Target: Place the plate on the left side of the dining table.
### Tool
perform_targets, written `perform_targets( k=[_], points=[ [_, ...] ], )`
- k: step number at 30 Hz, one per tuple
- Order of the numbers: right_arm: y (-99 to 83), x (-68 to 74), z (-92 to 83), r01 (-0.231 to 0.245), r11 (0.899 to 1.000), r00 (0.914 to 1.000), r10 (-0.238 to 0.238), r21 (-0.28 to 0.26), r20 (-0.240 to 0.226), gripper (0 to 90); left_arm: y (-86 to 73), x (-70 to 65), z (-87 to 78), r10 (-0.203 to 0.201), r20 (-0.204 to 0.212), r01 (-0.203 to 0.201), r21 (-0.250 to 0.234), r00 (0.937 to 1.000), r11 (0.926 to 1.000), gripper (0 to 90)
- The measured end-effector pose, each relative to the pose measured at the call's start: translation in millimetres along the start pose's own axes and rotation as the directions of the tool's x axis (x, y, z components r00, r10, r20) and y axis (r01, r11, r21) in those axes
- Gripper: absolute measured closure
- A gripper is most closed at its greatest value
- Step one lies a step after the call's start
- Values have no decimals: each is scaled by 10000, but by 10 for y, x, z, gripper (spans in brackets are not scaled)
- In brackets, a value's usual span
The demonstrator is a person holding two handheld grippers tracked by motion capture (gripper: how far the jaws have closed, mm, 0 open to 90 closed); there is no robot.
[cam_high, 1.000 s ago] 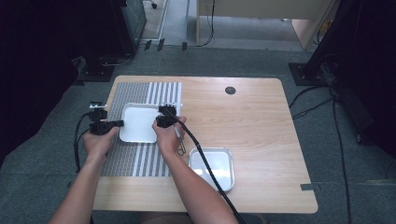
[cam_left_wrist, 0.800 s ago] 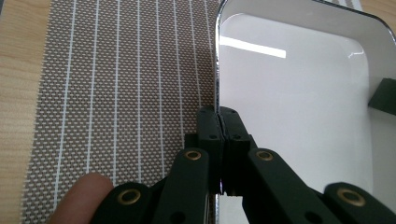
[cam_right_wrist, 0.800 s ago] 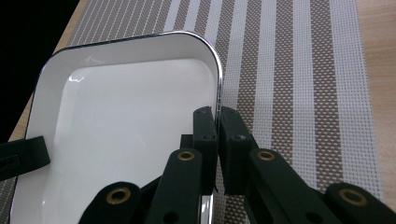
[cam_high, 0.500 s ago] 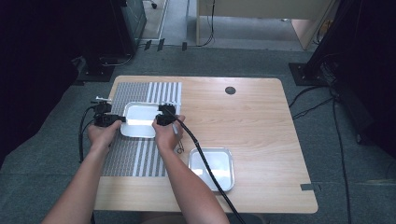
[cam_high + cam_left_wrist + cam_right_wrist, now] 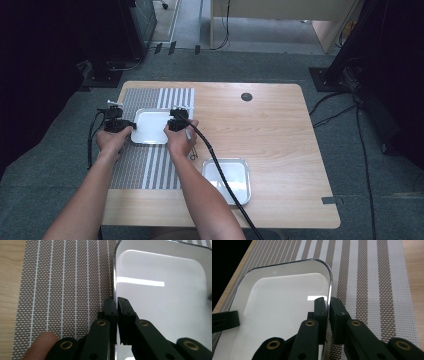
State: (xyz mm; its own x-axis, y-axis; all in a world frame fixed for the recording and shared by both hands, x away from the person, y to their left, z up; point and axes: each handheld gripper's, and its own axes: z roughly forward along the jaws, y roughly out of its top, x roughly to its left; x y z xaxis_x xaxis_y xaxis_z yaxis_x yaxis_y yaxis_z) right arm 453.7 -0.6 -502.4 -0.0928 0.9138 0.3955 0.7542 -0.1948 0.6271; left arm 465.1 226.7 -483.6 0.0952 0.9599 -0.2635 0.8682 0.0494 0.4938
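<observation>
Since 1 second ago the left gripper (image 5: 121, 125) has closed onto the white tray's (image 5: 150, 127) left rim, the right gripper (image 5: 175, 125) clamping its right rim on the striped mat (image 5: 145, 165).

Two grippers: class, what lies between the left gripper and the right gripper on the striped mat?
The white tray lies between them in the high view. The left gripper clamps one rim, the right gripper the opposite rim, over the striped mat.
</observation>
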Motion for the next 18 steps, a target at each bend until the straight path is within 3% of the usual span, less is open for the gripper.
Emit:
perform_targets(
  k=[2, 5, 9, 14, 17, 18],
  points=[
    [-7, -6, 14, -138, 9998, 9998, 140, 147, -141, 823, 4, -4, 12, -73, -100, 73, -15, 9999, 10000, 877],
    [-33, -14, 25, 265, 9993, 9996, -265, 269, -7, 821, -3, -10, 27, -22, -120, 22, 40, 9999, 10000, 877],
    [-28, -31, 20, 361, 9984, 9992, -354, 432, -161, 805, -6, -28, 21, -72, -196, 74, 72, 9998, 9999, 857],
    [3, -37, 6, 390, 9984, 9986, -374, 419, -369, 700, -11, -68, 8, -71, -82, 72, 31, 9999, 10000, 763],
    [11, -32, -31, 1003, 9948, 9945, -998, 167, -319, 642, -5, -85, -61, -75, -320, 67, -270, 9995, 9996, 644],
    [14, -30, -48, 1195, 9928, 9924, -1193, 41, -288, 612, -2, -84, -87, -129, -131, 125, -344, 9998, 9993, 597]
  ],
)
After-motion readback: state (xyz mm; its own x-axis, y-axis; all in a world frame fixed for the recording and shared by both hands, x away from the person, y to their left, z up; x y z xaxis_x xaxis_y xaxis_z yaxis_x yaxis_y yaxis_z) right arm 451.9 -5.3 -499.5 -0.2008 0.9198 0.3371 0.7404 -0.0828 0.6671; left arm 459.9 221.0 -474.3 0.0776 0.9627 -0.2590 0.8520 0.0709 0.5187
